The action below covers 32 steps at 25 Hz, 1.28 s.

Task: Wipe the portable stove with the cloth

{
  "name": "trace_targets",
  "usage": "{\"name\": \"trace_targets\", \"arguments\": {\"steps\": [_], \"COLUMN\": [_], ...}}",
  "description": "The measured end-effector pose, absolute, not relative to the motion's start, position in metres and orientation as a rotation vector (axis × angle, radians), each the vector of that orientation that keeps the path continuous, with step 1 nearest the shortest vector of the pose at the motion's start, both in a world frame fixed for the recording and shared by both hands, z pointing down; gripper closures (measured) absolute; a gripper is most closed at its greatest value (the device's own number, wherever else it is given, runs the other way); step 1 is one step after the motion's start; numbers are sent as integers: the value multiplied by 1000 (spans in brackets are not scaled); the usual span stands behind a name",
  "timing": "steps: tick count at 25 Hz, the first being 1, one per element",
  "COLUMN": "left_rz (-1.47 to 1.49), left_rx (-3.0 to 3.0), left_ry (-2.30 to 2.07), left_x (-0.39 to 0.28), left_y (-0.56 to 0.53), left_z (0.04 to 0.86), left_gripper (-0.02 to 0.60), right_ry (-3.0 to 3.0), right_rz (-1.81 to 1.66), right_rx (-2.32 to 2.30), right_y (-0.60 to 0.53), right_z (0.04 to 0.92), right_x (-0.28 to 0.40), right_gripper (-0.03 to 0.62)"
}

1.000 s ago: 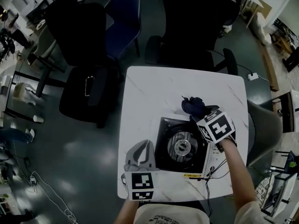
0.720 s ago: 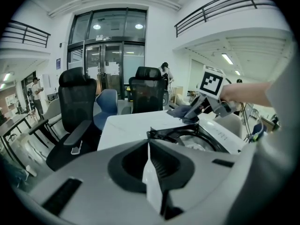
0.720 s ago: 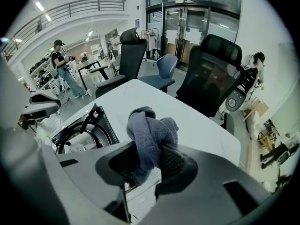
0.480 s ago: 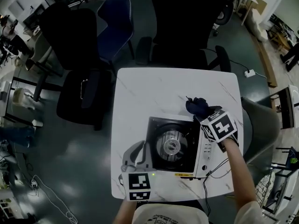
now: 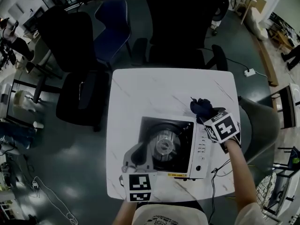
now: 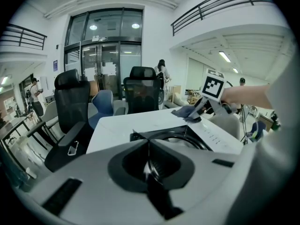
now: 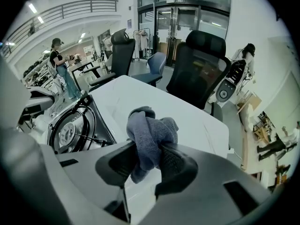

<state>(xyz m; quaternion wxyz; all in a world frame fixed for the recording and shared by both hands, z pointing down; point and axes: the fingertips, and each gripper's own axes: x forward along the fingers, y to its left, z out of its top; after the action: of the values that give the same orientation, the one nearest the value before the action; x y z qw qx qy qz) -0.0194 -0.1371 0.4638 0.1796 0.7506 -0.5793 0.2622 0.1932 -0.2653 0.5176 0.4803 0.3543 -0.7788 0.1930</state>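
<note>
Beside stove, cloth in right tongs

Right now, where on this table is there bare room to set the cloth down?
The far half of the table, between the stove and the chairs, is bare. A narrower bare strip runs left of the stove. Crowded: the near edge, with the left gripper and a cable, and the right side, where the right gripper holds the cloth.

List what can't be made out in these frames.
Markings on the stove panel: too small, head view.
Near left corner of the stove: covered by left gripper, head view.
Whether cloth touches the table: underside hidden behind right gripper, right gripper view.
</note>
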Motion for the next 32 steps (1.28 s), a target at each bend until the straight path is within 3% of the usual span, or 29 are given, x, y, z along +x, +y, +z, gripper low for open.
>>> {"name": "trace_targets", "arguments": {"steps": [32], "left_rz": [778], "left_rx": [2194], "left_ry": [-1581], "left_x": [47], "left_y": [-122], "left_z": [457], "left_gripper": [560], "right_ry": [-1834], "right_rz": [679], "right_rx": [969], "right_y": [-202], "right_z": [557], "right_x": [277], "right_gripper": [464]}}
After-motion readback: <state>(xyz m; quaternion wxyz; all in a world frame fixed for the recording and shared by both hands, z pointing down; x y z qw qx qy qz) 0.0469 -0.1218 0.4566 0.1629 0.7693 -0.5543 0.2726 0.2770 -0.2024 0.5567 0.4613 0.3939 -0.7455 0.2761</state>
